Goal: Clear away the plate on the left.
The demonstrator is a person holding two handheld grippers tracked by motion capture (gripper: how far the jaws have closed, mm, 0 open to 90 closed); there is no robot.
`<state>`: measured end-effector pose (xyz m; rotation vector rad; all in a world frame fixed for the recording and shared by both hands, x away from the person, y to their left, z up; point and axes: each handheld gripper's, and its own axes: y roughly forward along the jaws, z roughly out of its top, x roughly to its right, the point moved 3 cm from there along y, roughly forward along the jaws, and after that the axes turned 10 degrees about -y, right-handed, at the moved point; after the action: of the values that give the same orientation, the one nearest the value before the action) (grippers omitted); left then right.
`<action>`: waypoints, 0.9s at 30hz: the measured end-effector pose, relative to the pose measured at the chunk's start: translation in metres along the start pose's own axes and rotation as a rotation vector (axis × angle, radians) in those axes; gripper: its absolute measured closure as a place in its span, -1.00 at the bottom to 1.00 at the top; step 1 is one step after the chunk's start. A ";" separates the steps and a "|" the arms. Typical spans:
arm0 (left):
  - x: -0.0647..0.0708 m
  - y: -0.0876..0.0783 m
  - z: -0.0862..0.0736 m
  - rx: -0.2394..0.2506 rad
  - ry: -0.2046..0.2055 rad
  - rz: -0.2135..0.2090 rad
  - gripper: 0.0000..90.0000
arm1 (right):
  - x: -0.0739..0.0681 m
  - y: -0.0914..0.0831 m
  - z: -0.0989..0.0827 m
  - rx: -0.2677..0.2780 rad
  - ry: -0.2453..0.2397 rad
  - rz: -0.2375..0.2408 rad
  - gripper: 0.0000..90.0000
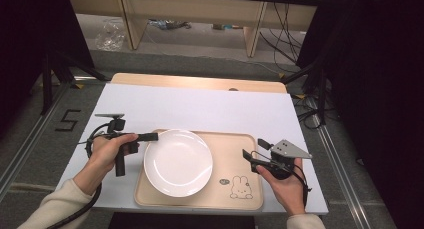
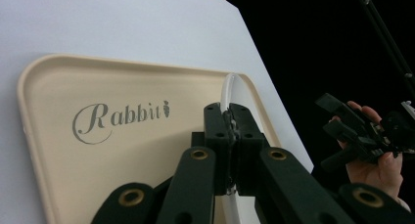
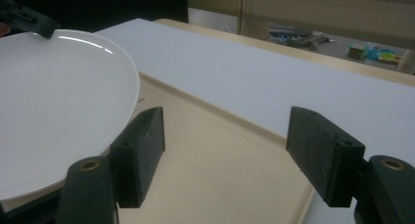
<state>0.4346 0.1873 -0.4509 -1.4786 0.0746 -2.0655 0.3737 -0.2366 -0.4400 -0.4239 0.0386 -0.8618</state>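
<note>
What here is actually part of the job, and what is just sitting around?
In the job:
- white plate, its rim pinched by the left gripper
- beige tray under the plate
- right gripper, jaws open by the tray's right edge

Lying about:
- clear plastic bag on the floor beyond the table
- cables on the floor

The plate (image 1: pixel 178 162) is plain glossy white, with no pattern. The tray (image 1: pixel 240 144) under it is pale beige; it carries a grey line drawing of a rabbit (image 1: pixel 241 187) in one corner and the grey word "Rabbit" (image 2: pixel 120 117) with a small carrot mark. The table (image 1: pixel 200 106) is white with a light wood edge along its far side. Both the left gripper (image 1: pixel 152 136) and the right gripper (image 1: pixel 252 151) are black, the right one topped by a grey plate. The sleeves (image 1: pixel 52 206) are cream.
</note>
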 end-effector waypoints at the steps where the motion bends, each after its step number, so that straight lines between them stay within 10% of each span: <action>1: 0.000 0.001 0.000 -0.001 -0.001 -0.003 0.94 | 0.000 0.000 0.000 0.001 -0.001 0.000 -0.30; 27: 0.000 0.018 -0.006 -0.027 0.009 0.027 0.93 | -0.001 0.000 0.000 -0.002 0.020 0.010 -0.30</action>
<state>0.4369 0.1707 -0.4600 -1.4771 0.1258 -2.0571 0.3727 -0.2357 -0.4403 -0.4171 0.0600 -0.8563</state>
